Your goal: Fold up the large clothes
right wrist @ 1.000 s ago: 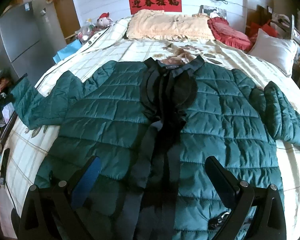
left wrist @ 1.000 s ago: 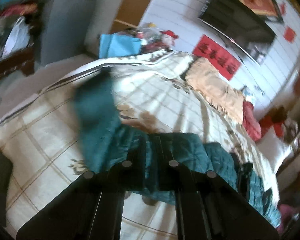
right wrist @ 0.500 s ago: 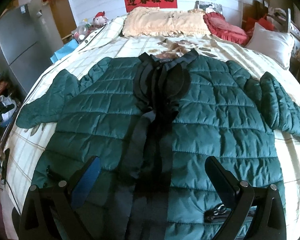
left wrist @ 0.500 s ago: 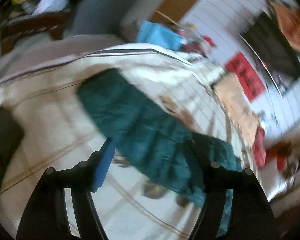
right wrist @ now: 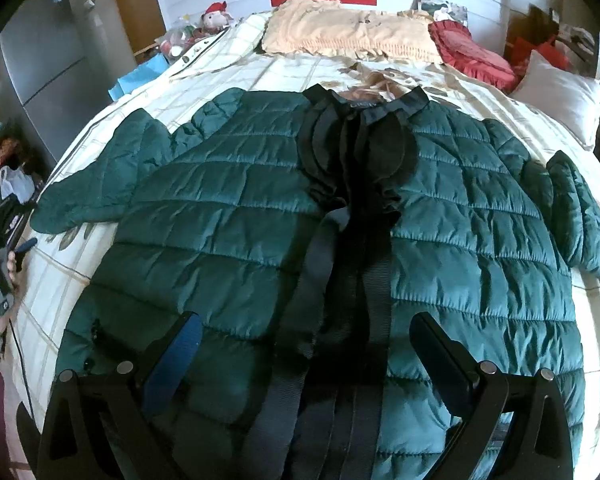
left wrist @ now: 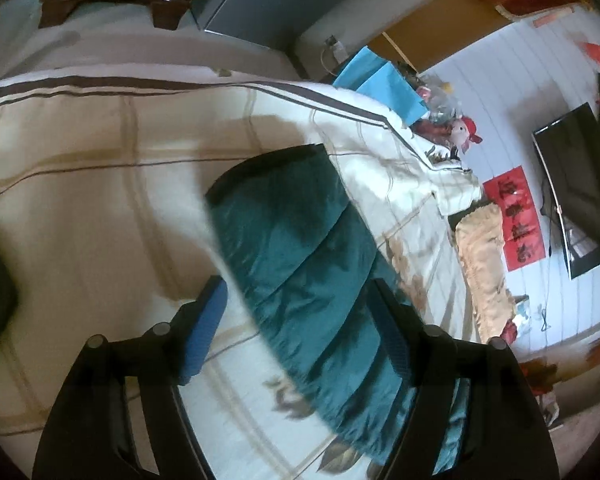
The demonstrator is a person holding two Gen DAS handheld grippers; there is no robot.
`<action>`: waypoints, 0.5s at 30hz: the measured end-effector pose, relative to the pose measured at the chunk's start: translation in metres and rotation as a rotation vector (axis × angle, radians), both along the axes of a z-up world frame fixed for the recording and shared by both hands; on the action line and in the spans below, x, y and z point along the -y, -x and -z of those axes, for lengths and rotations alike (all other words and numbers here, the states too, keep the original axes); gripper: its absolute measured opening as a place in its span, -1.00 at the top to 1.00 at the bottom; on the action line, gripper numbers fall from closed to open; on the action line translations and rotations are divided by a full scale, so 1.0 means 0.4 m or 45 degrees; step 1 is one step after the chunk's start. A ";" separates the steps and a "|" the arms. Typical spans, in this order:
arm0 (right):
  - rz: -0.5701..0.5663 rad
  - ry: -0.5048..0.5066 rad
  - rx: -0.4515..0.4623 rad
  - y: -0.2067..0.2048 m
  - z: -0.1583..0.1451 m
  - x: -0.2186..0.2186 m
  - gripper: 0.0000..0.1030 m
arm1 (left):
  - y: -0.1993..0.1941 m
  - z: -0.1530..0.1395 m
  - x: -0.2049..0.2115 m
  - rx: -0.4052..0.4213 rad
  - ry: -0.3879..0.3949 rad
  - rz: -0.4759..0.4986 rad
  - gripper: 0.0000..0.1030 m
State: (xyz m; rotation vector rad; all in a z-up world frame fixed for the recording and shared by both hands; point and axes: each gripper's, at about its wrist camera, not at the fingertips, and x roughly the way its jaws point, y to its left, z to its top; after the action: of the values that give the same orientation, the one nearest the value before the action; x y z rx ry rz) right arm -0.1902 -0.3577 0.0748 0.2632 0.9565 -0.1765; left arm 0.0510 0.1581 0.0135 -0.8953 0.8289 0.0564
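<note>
Across the bed [right wrist: 312, 68] the jacket [right wrist: 236, 216] lay flat and open, both sleeves spread, nothing folded yet as I judged it. My left gripper [left wrist: 296, 316] hung spread over the left sleeve [left wrist: 300, 264]; my right gripper [right wrist: 304, 344] gaped, empty, above the hem.

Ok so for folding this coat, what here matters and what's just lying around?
Belongs to the job:
green quilted jacket
its left sleeve
left gripper
right gripper

Just lying about:
peach pillow
red cushion
white pillow
stuffed toy
</note>
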 end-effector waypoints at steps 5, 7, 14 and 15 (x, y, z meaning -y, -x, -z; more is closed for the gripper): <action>0.008 -0.010 -0.024 -0.008 0.012 0.001 -1.00 | -0.046 -0.004 0.013 0.028 -0.006 -0.033 -0.72; 0.007 -0.008 -0.030 -0.010 0.013 -0.001 -1.00 | -0.062 -0.003 0.021 0.029 -0.013 -0.007 -0.72; 0.009 -0.006 -0.022 -0.003 0.008 0.001 -1.00 | -0.050 0.005 0.006 0.030 0.057 0.032 0.75; 0.009 -0.007 -0.021 -0.001 0.007 0.002 -1.00 | -0.043 -0.006 0.006 0.049 0.045 0.052 0.77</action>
State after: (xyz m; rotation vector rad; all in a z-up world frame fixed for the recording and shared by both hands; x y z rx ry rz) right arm -0.1897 -0.3586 0.0718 0.2702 0.9729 -0.1826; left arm 0.0681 0.1557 0.0158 -0.9095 0.8139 -0.0116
